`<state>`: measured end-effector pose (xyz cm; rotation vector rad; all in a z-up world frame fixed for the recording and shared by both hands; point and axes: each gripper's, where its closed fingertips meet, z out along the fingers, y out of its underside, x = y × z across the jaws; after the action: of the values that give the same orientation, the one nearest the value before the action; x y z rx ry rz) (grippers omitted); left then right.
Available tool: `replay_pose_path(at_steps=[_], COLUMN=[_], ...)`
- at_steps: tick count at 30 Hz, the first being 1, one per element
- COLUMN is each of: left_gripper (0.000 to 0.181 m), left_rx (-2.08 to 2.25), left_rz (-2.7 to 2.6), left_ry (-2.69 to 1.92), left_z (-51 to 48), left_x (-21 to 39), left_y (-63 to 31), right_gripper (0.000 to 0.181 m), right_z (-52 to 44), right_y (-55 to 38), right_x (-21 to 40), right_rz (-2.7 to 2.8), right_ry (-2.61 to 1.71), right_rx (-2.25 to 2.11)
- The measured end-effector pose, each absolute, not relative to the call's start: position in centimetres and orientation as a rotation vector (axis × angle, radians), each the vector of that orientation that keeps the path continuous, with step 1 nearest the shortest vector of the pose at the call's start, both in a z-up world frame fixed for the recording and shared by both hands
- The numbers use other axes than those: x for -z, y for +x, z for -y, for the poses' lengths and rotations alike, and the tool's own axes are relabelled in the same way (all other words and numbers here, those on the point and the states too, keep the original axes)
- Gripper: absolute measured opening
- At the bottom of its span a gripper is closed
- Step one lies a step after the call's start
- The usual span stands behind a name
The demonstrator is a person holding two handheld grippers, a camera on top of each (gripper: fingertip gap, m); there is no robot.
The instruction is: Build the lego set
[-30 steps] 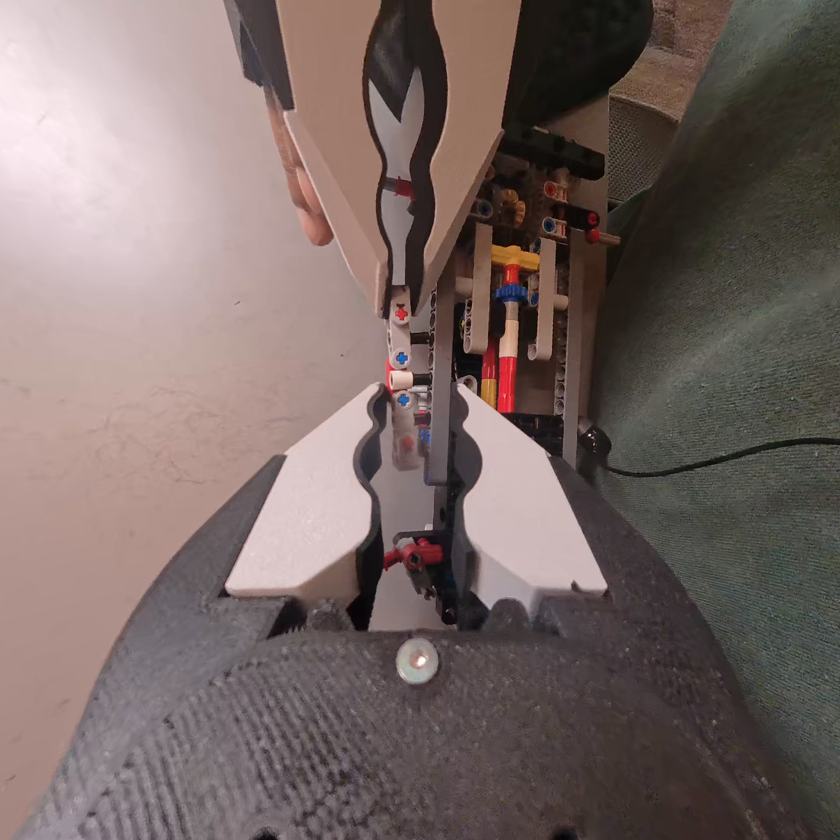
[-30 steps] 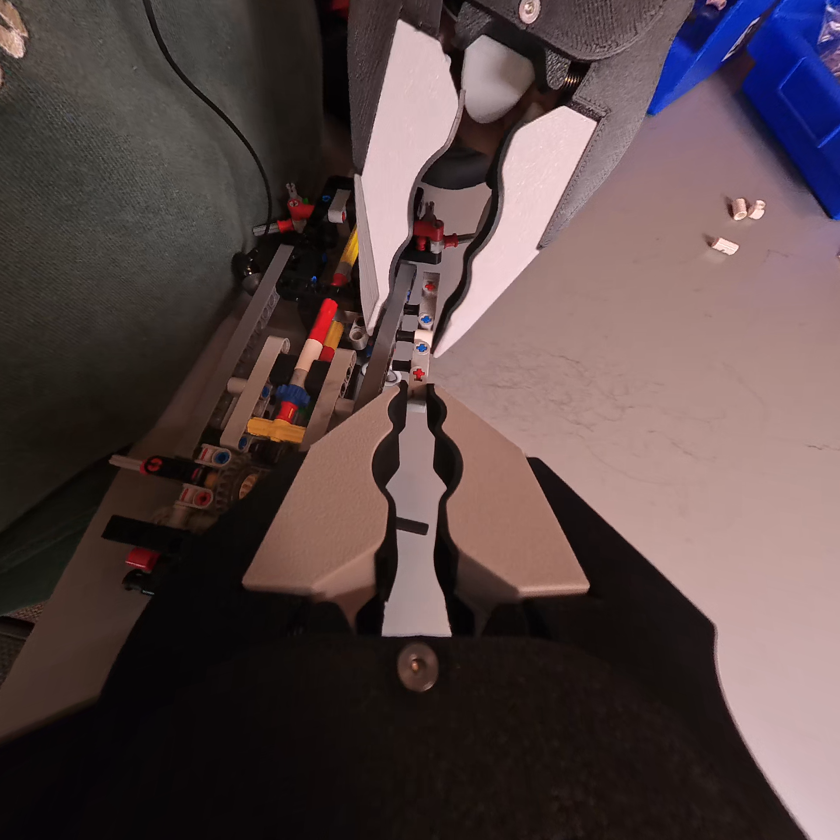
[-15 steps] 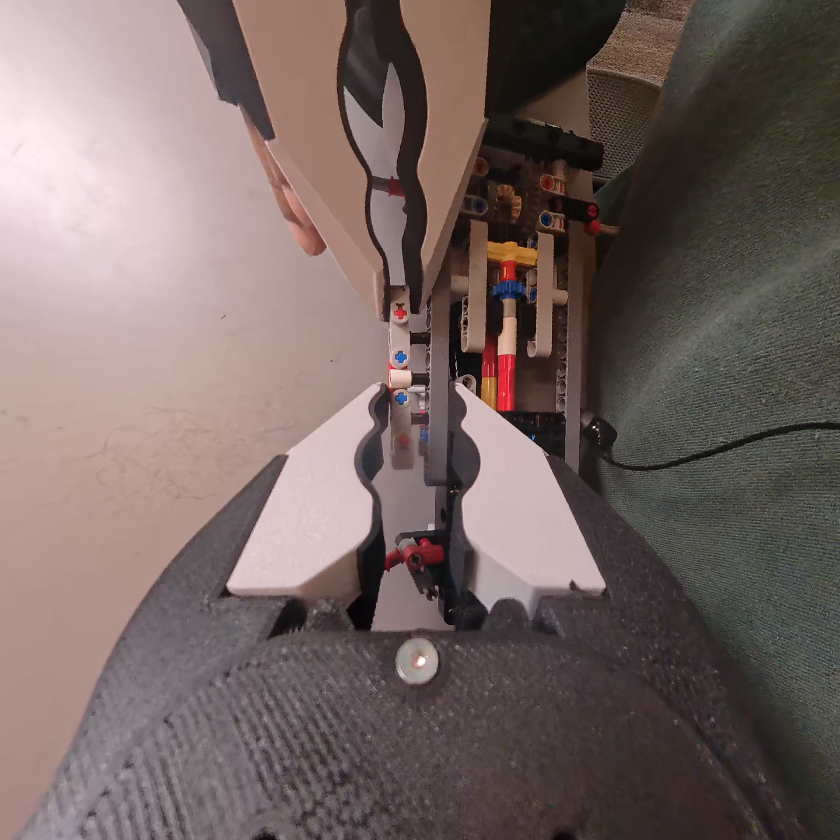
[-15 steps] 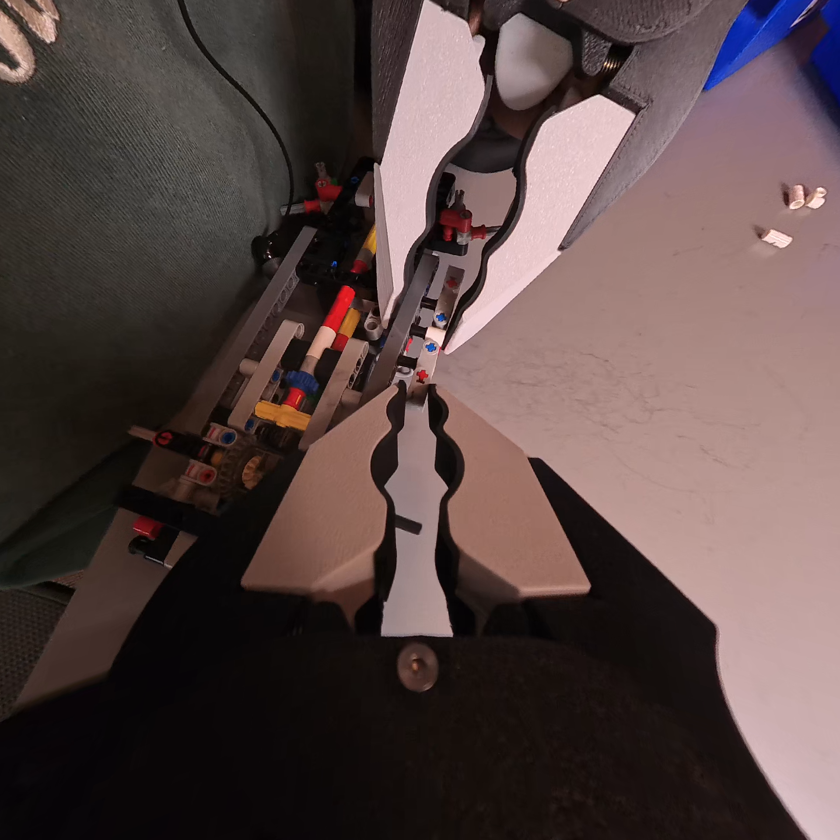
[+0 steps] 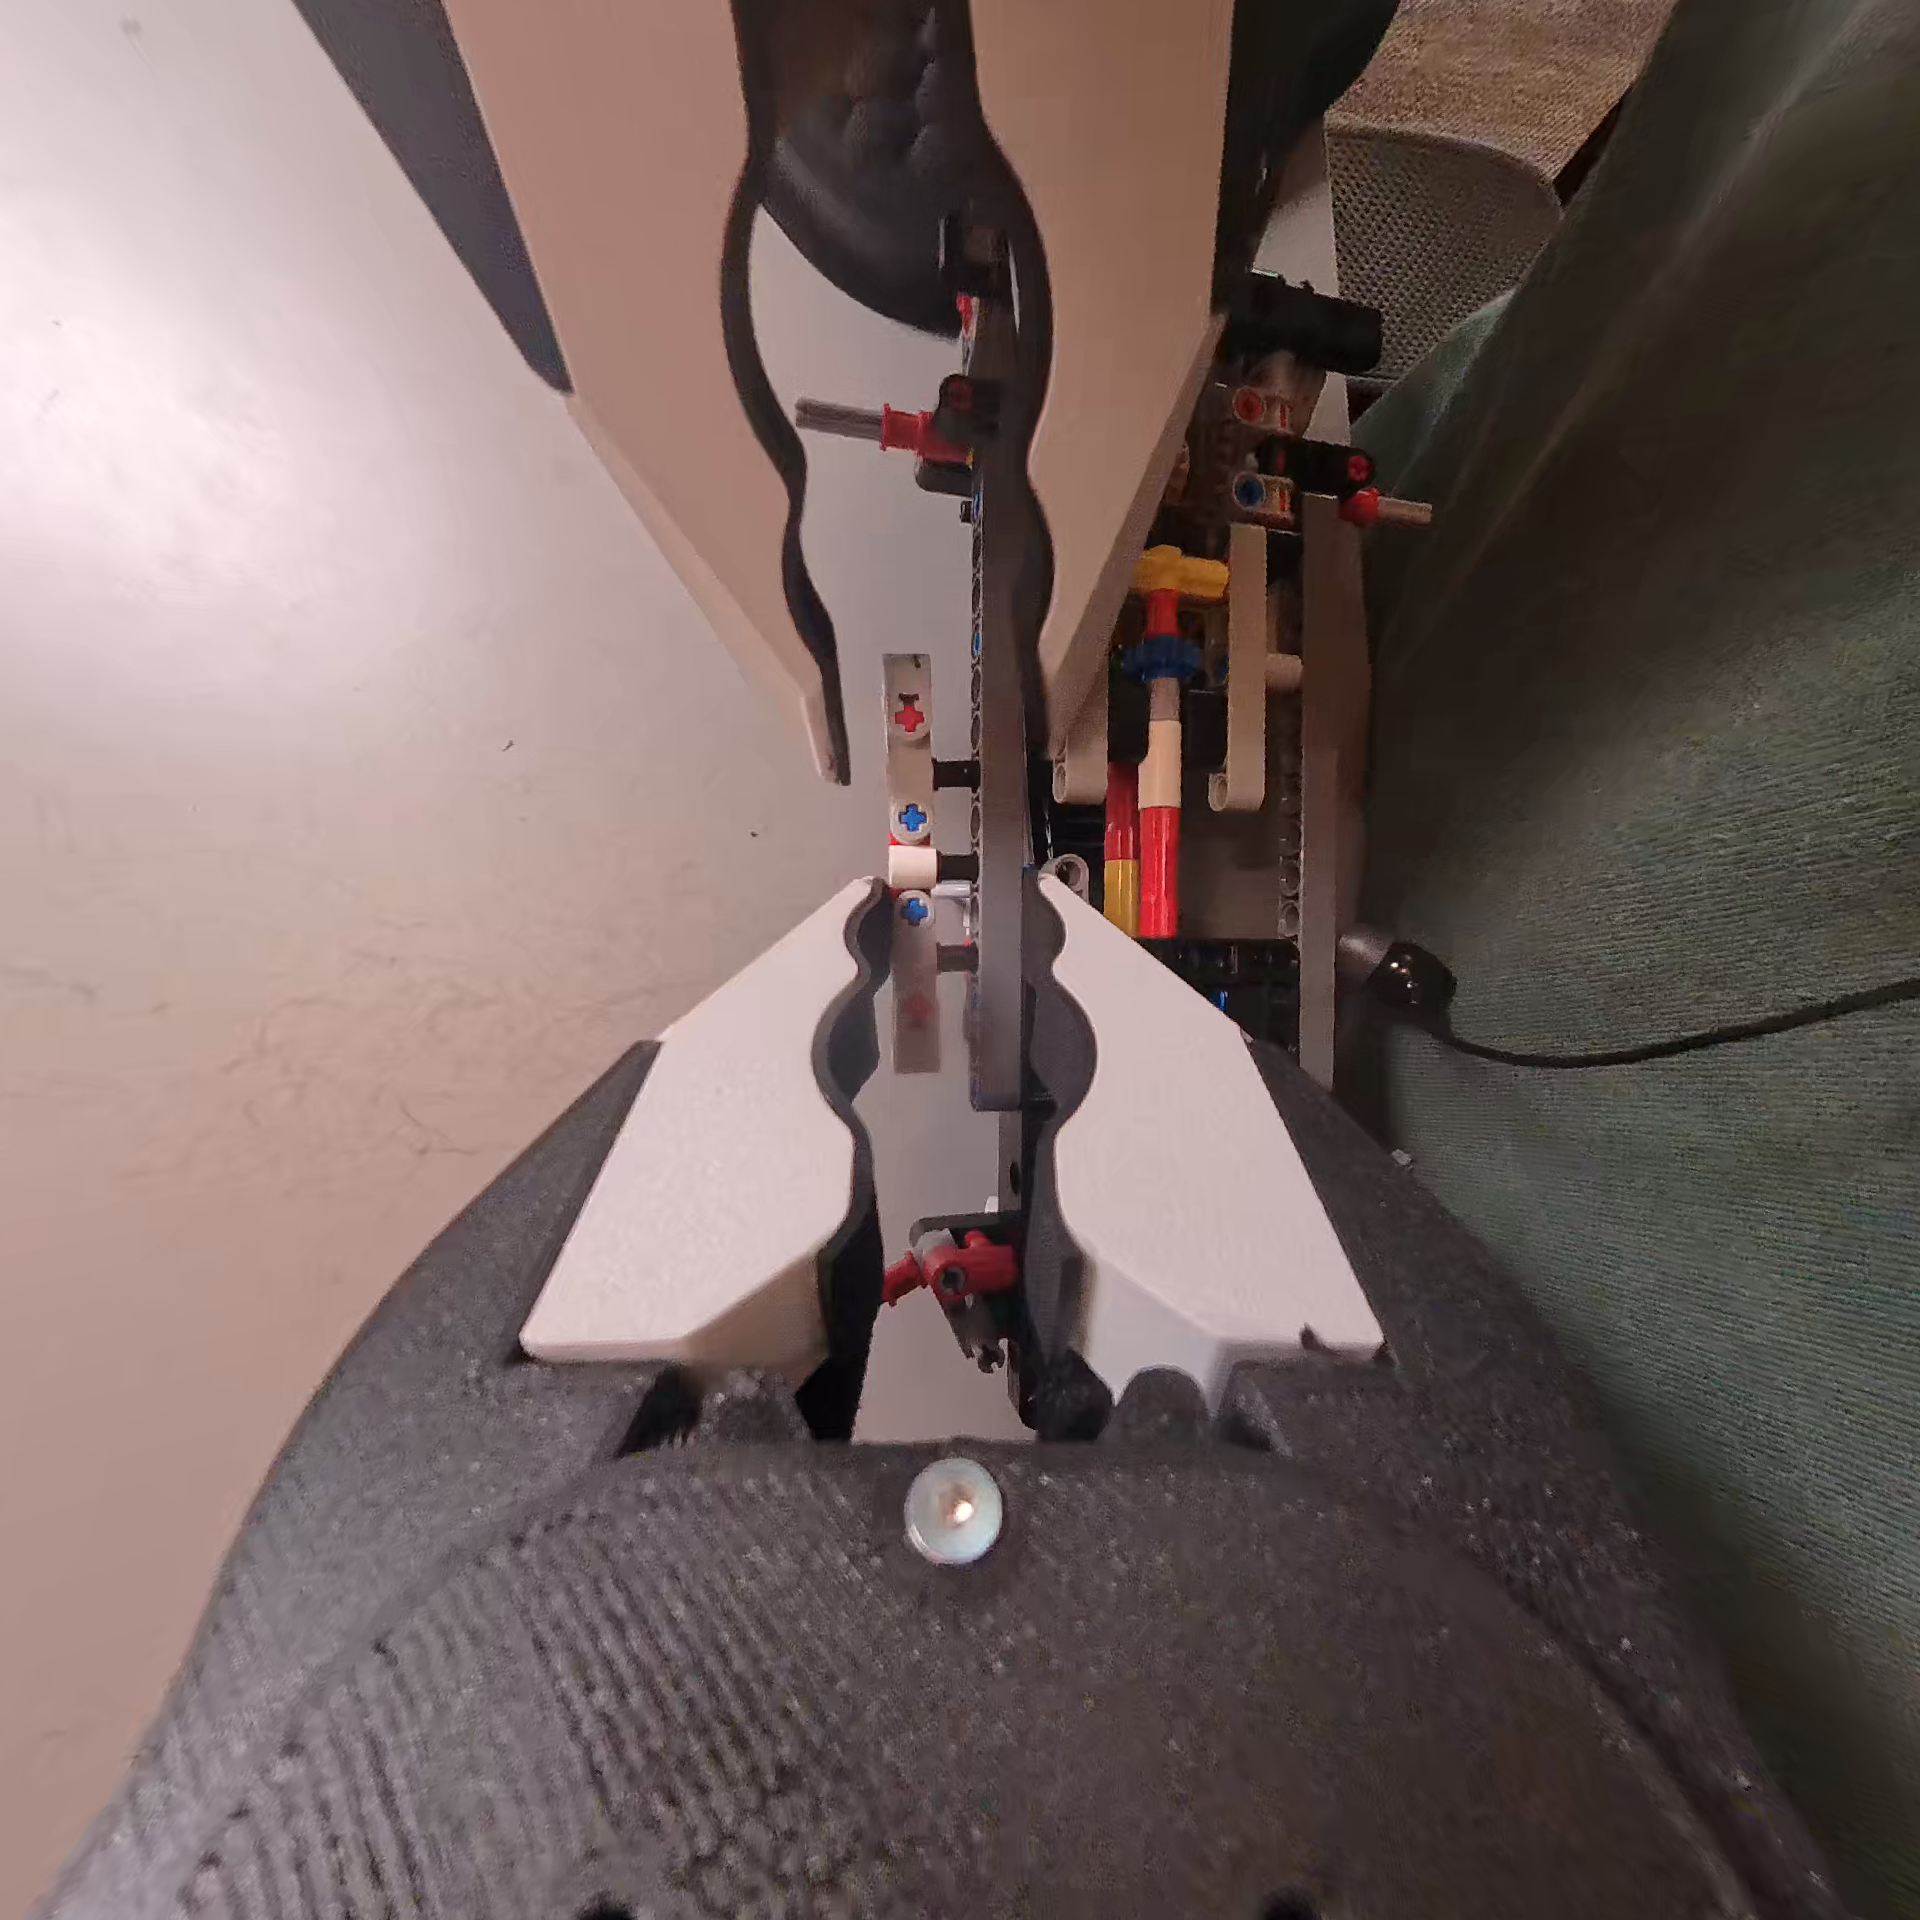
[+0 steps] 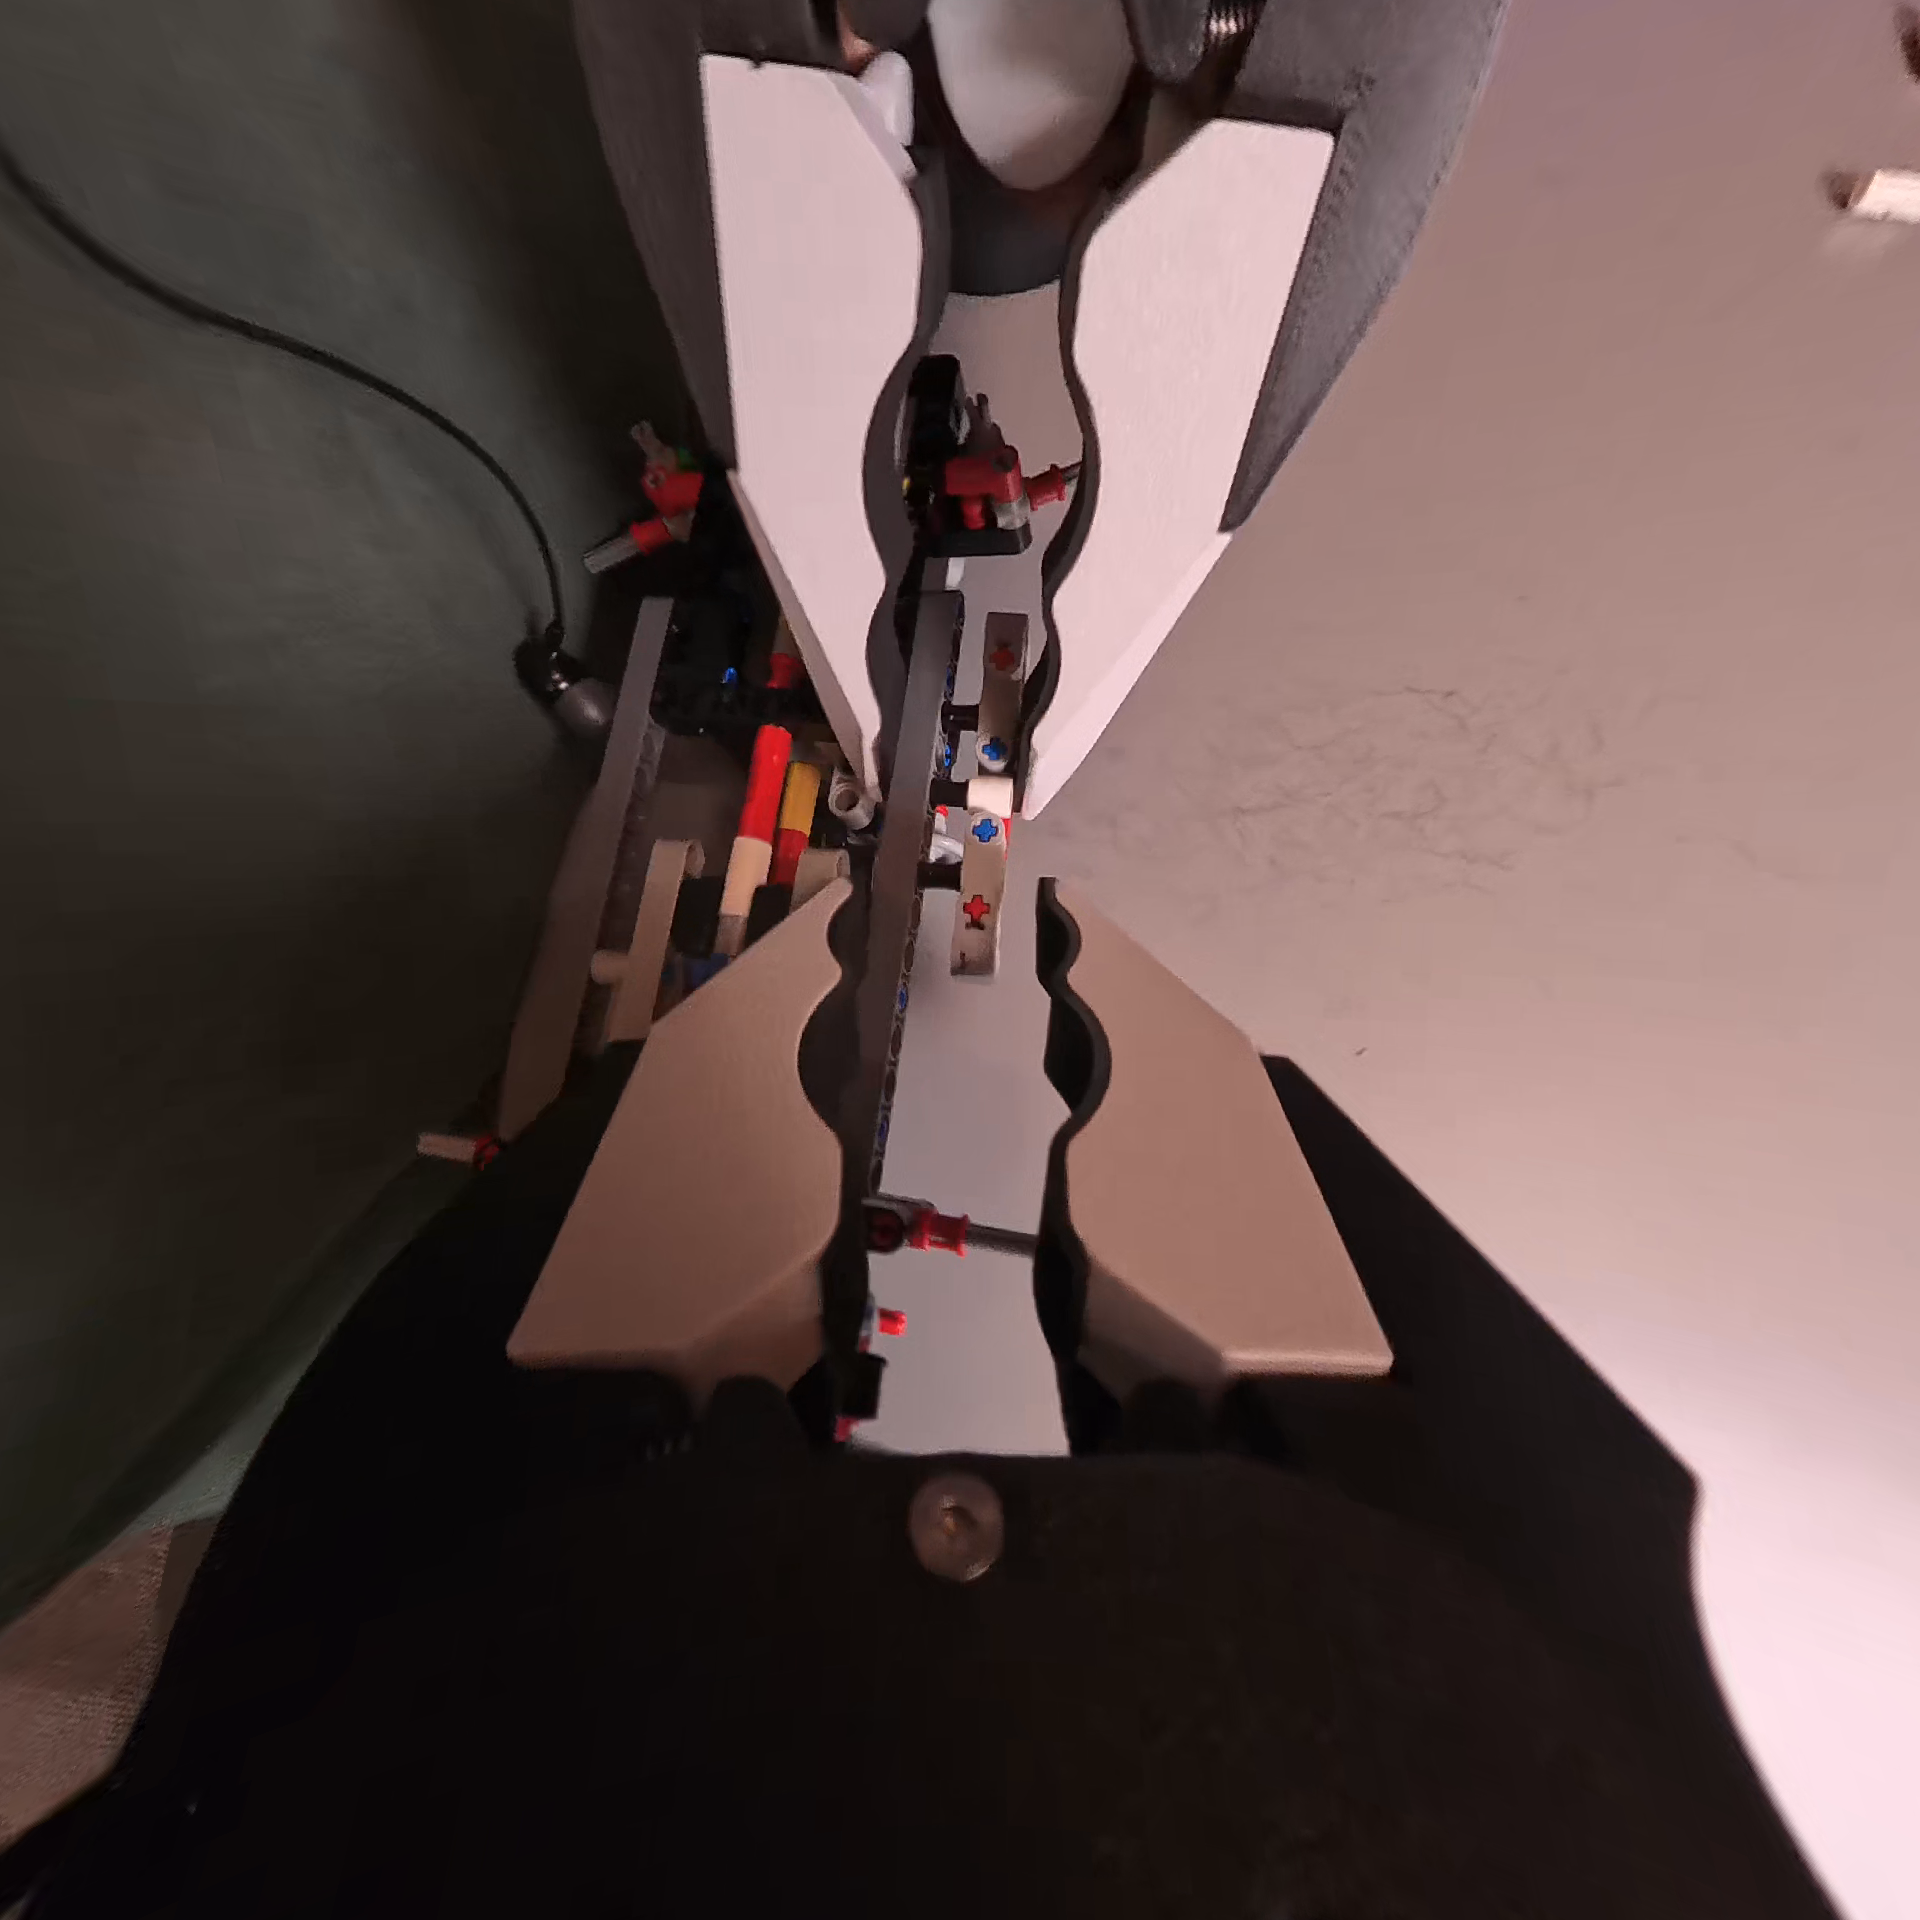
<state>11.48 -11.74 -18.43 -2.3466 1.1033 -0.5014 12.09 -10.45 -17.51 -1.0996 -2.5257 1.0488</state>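
Note:
A lego model (image 5: 1195, 831) of grey beams with red, yellow and blue parts is held over the table edge. My left gripper (image 5: 956, 883) is shut on it: its fingers pinch the long dark grey beam (image 5: 997, 727) and a short white beam (image 5: 911, 748) pinned beside it. My right gripper (image 6: 943, 885) faces it from the other end and is open. In the right wrist view the grey beam (image 6: 904, 883) lies against its left finger and the white beam (image 6: 982, 914) stands just past its tips. A red pin with a grey axle (image 6: 951, 1231) crosses the gap.
A pale table (image 5: 312, 727) lies on one side. A person's green garment (image 5: 1662, 935) with a thin black cable (image 5: 1610, 1049) is close on the other. Small white pieces (image 6: 1881, 197) lie far out on the table. A beige padded chair (image 5: 1434, 197) is behind.
My right gripper has opened, let go of the white beam's end and slid forward along the grey beam. My left gripper keeps its hold.

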Motion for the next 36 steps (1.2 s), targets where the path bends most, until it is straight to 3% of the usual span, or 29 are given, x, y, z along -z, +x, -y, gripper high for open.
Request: replay_pose_path(at_steps=[2, 22, 36], left_gripper=[0.023, 0.029, 0.023], left_rx=[0.501, 0.496, 0.517], left_rz=[-1.103, -1.090, -1.031], left_ry=[-2.343, -2.282, -2.340], left_z=[11.7, 12.2, 12.7], left_x=[18.5, 18.3, 18.5], left_y=[11.5, 11.4, 11.5], right_gripper=[0.024, 0.022, 0.022], right_z=[10.9, 11.8, 12.1], right_y=[12.2, 12.0, 12.0], right_x=[17.9, 18.0, 18.1], right_rz=[2.516, 2.458, 2.477], right_ry=[-1.156, -1.140, -1.132], right_rx=[-1.042, -0.968, -1.015])
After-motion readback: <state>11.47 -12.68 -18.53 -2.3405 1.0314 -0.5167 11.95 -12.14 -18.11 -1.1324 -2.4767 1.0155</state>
